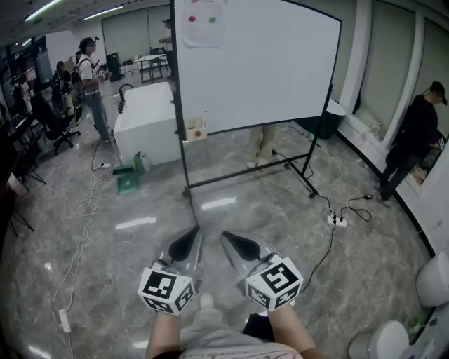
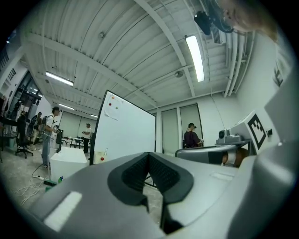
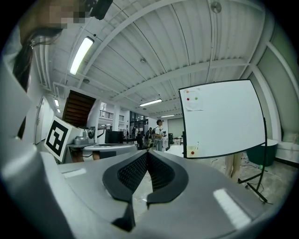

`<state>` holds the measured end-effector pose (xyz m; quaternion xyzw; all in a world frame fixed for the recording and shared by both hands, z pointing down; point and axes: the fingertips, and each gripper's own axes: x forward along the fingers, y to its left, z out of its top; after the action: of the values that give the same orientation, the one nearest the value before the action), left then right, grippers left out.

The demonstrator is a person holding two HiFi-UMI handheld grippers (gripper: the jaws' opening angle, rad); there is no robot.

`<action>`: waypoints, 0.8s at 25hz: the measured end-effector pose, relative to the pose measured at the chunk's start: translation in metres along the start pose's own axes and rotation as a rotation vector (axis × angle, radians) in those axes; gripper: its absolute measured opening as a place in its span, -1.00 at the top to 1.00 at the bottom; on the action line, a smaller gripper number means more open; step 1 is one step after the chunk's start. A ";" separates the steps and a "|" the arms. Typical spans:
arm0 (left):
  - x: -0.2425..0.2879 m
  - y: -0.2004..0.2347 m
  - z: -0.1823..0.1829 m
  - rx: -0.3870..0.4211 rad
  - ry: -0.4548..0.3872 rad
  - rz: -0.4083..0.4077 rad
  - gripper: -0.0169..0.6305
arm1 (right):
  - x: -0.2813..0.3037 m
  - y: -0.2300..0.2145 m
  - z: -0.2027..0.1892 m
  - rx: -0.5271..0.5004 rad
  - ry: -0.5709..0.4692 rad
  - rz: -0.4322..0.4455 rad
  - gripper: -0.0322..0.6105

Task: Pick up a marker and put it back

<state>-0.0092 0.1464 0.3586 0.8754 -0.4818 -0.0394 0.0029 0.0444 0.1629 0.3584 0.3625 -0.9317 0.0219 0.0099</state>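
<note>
Simply red-dotted, green-dotted sheet (image 1: 204, 21) on whiteboard (image 1: 266, 63).

Two tongs sit at bottom centre, the left tongs (image 1: 193, 232) and the right tongs (image 1: 226, 237), each carrying one of the two marker cubes (image 1: 167, 289). One whiteboard (image 1: 259, 63) fills the upper middle and holds one paper sheet (image 1: 203, 24) with two coloured dots. One small box (image 1: 197, 129) hangs at its lower left. Three standing people are clear: one person (image 1: 90, 77) at upper left, a second person (image 1: 167, 35) at top centre and a third person (image 1: 415, 133) at the right edge. One power strip (image 1: 337, 221) lies on the floor (image 1: 245, 203).
</note>
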 end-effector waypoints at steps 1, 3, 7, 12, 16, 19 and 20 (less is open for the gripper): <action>0.009 0.007 0.000 0.000 -0.002 -0.006 0.95 | 0.010 -0.007 0.001 -0.001 0.000 -0.002 0.90; 0.027 0.025 0.001 0.008 -0.001 -0.017 0.95 | 0.032 -0.020 0.004 -0.006 -0.002 -0.004 0.90; 0.062 0.061 -0.002 0.011 0.022 -0.053 0.95 | 0.080 -0.043 0.006 0.011 0.001 -0.020 0.90; 0.101 0.100 -0.003 0.000 0.020 -0.083 0.95 | 0.131 -0.073 0.011 0.017 0.007 -0.060 0.90; 0.121 0.126 -0.014 -0.039 0.030 -0.088 0.95 | 0.153 -0.093 0.002 0.034 0.045 -0.087 0.90; 0.134 0.143 -0.025 -0.059 0.048 -0.087 0.95 | 0.169 -0.107 -0.006 0.051 0.064 -0.098 0.90; 0.139 0.148 -0.027 -0.065 0.048 -0.087 0.95 | 0.174 -0.113 -0.008 0.053 0.070 -0.101 0.89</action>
<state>-0.0579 -0.0510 0.3830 0.8956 -0.4416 -0.0340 0.0414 -0.0075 -0.0368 0.3760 0.4083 -0.9103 0.0588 0.0338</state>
